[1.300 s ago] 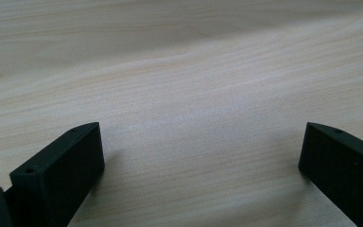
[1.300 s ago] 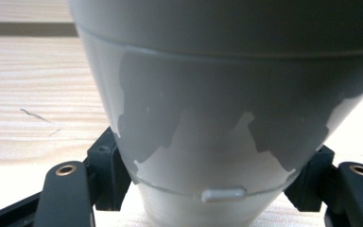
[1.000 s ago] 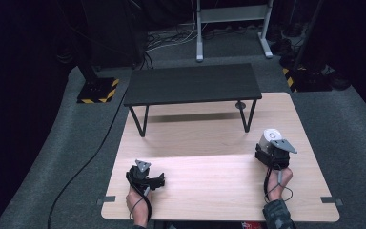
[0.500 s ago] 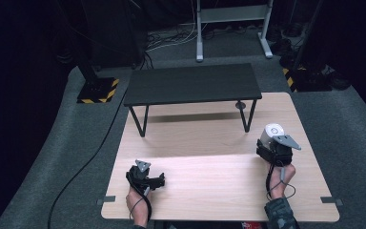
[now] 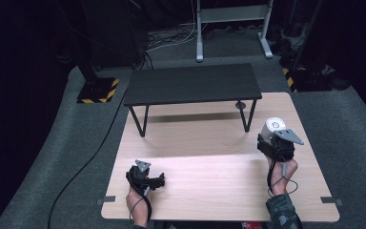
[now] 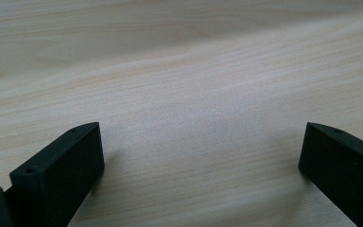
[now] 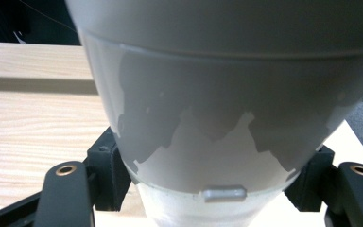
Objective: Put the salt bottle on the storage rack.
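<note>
No readable text, labels (or numbers)

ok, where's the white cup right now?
The white cup sits between the right gripper's jaws at the wooden table's right edge, near the black bench's right leg.

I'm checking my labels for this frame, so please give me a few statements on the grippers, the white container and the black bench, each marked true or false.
1. The right gripper is clamped on the white container. True.
2. The left gripper holds a cup. False: its jaws are open over bare wooden table.
3. The container stands on the black bench. False: it is beside it, near the table's right edge.
4. Nothing lies on the bench top. True.
</note>
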`<state>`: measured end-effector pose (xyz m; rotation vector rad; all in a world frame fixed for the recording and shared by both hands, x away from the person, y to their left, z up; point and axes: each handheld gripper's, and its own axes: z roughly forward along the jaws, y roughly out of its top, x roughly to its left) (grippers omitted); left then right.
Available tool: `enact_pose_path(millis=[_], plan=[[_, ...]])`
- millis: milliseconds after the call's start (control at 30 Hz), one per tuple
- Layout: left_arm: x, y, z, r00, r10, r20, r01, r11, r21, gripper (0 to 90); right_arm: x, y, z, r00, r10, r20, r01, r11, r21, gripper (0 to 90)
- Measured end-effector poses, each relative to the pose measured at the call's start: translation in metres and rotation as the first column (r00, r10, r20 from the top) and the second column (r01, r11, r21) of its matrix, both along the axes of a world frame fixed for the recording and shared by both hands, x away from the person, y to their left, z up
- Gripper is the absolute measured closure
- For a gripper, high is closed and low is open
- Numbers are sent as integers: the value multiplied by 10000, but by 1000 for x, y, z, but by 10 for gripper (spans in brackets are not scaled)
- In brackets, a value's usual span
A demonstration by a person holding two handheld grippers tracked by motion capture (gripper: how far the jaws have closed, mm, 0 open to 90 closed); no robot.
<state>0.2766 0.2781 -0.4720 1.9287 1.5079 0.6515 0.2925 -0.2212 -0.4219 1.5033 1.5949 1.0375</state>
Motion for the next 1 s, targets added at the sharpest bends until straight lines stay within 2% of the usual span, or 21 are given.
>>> enact_pose_path(millis=[1000], plan=[[0, 0, 0, 10000, -28, 1, 28, 10000, 2, 2, 14, 10, 41, 9970, 551, 544, -529, 9977, -417, 294]])
